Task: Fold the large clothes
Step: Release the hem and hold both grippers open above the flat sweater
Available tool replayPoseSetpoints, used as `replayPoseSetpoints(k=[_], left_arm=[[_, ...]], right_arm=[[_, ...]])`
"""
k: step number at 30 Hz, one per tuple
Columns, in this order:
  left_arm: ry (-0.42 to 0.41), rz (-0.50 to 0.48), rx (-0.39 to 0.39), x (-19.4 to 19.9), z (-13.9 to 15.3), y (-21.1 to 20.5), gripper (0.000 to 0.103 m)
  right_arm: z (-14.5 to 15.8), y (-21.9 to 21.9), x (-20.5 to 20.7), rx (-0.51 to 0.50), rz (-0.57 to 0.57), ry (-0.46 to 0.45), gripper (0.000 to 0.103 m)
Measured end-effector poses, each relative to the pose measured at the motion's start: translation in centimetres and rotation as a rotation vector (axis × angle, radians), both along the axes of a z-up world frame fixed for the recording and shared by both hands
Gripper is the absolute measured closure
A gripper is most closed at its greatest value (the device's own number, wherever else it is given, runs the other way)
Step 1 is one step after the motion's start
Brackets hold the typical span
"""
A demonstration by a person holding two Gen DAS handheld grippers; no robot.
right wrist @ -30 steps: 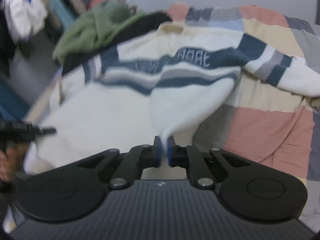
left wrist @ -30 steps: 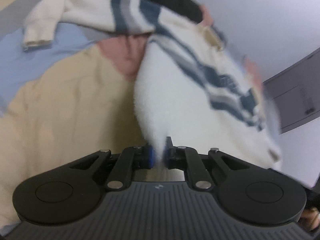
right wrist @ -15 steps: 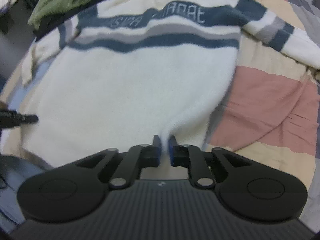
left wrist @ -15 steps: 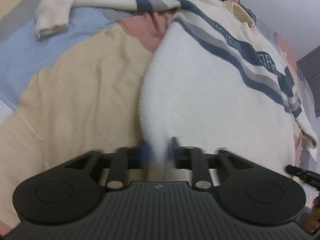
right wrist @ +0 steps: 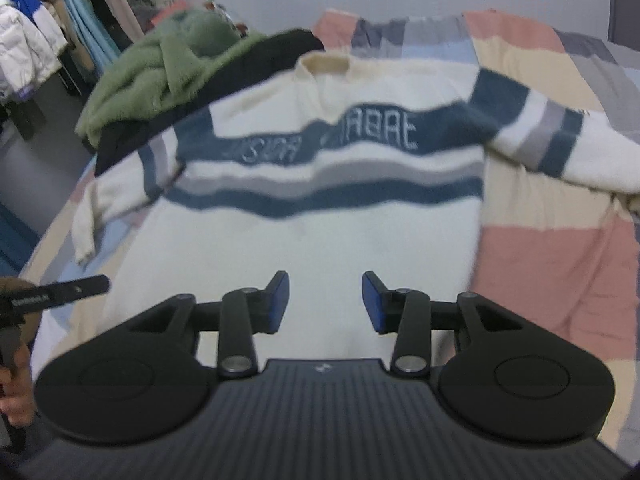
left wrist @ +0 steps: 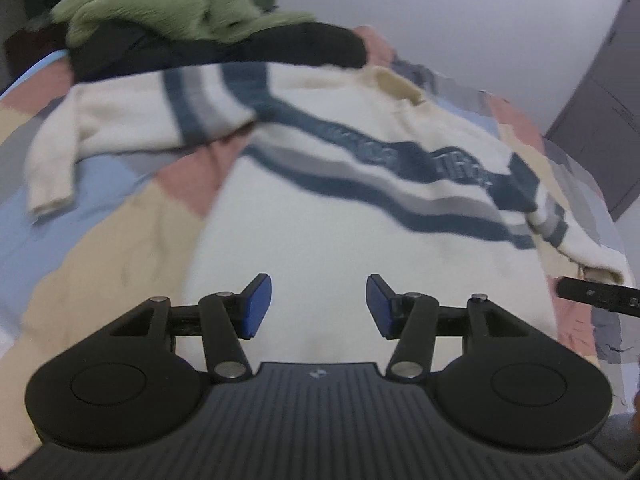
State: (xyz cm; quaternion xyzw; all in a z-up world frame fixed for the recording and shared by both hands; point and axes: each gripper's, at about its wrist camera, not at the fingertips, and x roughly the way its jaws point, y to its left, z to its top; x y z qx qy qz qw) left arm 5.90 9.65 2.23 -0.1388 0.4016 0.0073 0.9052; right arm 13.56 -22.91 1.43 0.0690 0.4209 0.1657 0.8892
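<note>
Directly ahead of both grippers, a cream sweater (right wrist: 320, 236) with navy and grey chest stripes lies spread flat, front up, on a bed covered by a patchwork quilt (right wrist: 560, 264) of peach, tan, blue and grey blocks. Its hem end is nearest the grippers and its collar farthest away.

From the left wrist view, the left gripper (left wrist: 319, 306) hovers over the plain lower part of the sweater; its blue pads (left wrist: 256, 304) stand apart and the jaws are opening, with nothing clamped between them and only fabric showing beneath. One sleeve (left wrist: 120, 120) stretches out beyond it to the left, the cuff resting on the quilt.

From the right wrist view, the right gripper (right wrist: 325, 304) likewise hangs over the lower body of the sweater, jaws opening, released, with nothing pinched. The other sleeve (right wrist: 560, 140) runs off ahead and to its right.

Beyond the collar, ahead and to the left of both grippers, a fuzzy green garment (right wrist: 160, 64) sits on top of a black garment (right wrist: 240, 68); the black one touches the sweater's shoulder. Farther left, past the bed's edge, hanging clothes (right wrist: 40, 32) fill the background. A dark cabinet (left wrist: 600, 112) stands ahead and to the right in the left wrist view.
</note>
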Motion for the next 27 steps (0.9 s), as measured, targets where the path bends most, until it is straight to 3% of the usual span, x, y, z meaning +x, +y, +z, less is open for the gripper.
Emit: replayPoseSetpoints(k=[9, 14, 19, 23, 27], left_arm=[[-0.106, -0.082, 0.088, 5.0, -2.5, -5.6, 0.044], [-0.109, -0.114, 0.114, 6.6, -5.6, -6.9, 0.044], [-0.096, -0.116, 0.091, 7.7, -8.0, -6.8, 0.044], [-0.090, -0.124, 0.106, 8.5, -8.6, -7.0, 0.044], [-0.086, -0.141, 0.138, 8.7, -9.5, -7.8, 0.044]], right_arm=[[-2.4, 1.7, 2.0, 0.011, -0.049, -0.118, 0.060], [-5.0, 1.7, 3.3, -0.042, -0.062, -0.139, 0.060], [-6.7, 1.7, 4.6, -0.067, -0.063, -0.161, 0.060], [-7.8, 1.8, 5.5, -0.069, -0.082, -0.152, 0.060], [-9.3, 2.2, 7.0, -0.121, -0.072, -0.080, 0.061]])
